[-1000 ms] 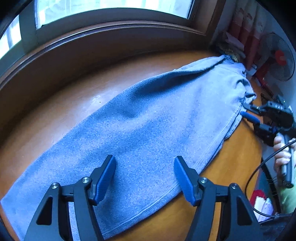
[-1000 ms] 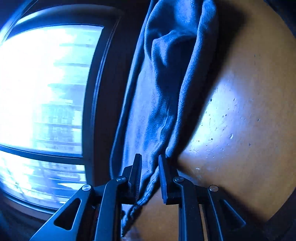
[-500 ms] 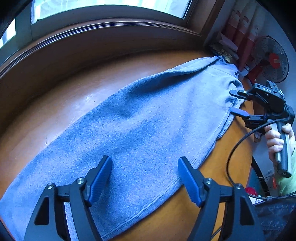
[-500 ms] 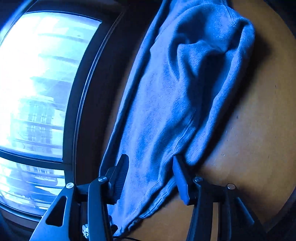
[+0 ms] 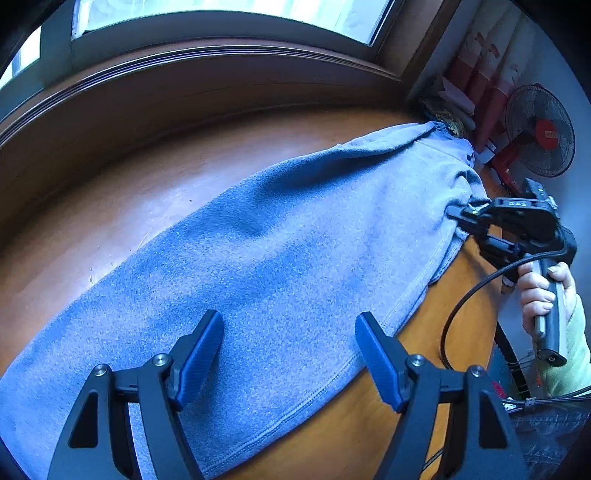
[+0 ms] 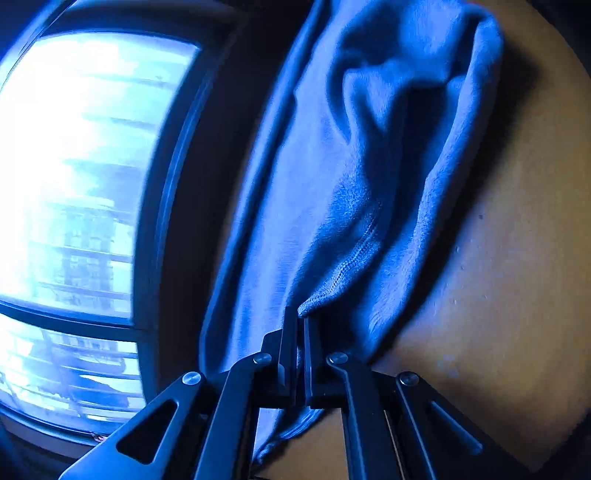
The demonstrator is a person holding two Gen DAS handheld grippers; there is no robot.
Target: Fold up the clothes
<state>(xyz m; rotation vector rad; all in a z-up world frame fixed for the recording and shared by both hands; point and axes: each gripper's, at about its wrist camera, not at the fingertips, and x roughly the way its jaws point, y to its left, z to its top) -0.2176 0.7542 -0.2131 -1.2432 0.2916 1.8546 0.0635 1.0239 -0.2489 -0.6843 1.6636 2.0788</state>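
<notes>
A blue fleece garment [image 5: 280,258] lies spread lengthwise across the round wooden table [image 5: 155,192]. My left gripper [image 5: 290,347] hovers open over its near hem, with only cloth below the blue pads and nothing pinched. At the garment's far right end, my right gripper [image 5: 456,214] is shut on a fold of the cloth, held by a person's hand [image 5: 543,291]. In the right wrist view the right gripper [image 6: 300,321] has its jaws pressed together on a hemmed edge of the garment [image 6: 354,206], which bunches into ridges ahead of it.
A curved window sill and window [image 5: 221,22] run behind the table. A red-hubbed fan [image 5: 541,129] and red rolls stand at the back right. A black cable [image 5: 469,299] loops over the table's right edge. The bright window [image 6: 74,184] fills the left of the right wrist view.
My right gripper opened wide, shifted along the garment's end, then closed on a fold of the cloth. The left gripper spread slightly and stayed over the near hem.
</notes>
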